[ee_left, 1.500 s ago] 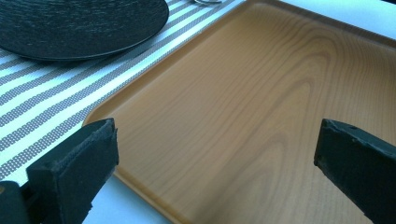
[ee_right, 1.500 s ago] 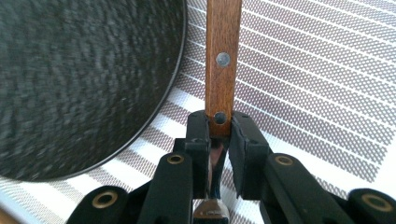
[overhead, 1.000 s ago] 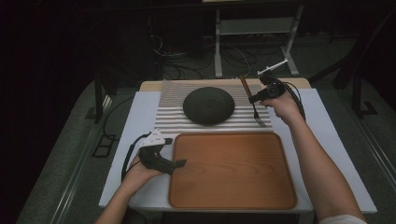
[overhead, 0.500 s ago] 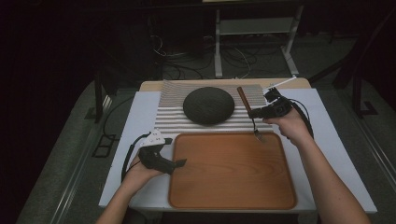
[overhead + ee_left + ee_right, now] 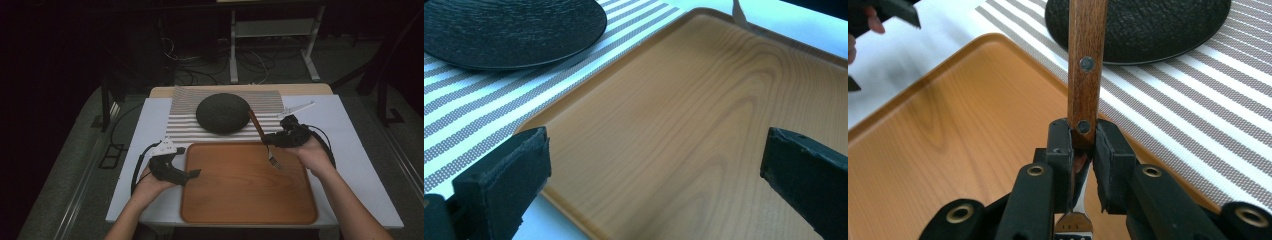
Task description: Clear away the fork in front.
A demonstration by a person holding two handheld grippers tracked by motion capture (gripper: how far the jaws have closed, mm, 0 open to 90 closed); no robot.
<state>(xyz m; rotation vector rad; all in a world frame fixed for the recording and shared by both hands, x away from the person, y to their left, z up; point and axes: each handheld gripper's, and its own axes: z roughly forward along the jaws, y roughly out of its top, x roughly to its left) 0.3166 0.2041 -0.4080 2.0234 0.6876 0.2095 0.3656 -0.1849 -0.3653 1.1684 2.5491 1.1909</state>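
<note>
Fork (image 5: pixel 263 138) is clamped by its wooden handle in my right gripper (image 5: pixel 270 140), and over the last second I have carried it from beside the dark plate (image 5: pixel 223 113) on the striped mat (image 5: pixel 185 121) to the far edge of the wooden tray (image 5: pixel 235 190), tines hanging over the wood, so I judge setting it down comes next. My left gripper (image 5: pixel 192 173) rests at the tray's near left edge, jaws wide and empty. The tines are cut off at the bottom of the right gripper view, and I cannot tell whether they touch the tray.

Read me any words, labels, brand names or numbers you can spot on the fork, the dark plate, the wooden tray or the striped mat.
None: the fork handle shows two plain rivets, and the dark plate, wooden tray and striped mat carry no lettering, label or number.
</note>
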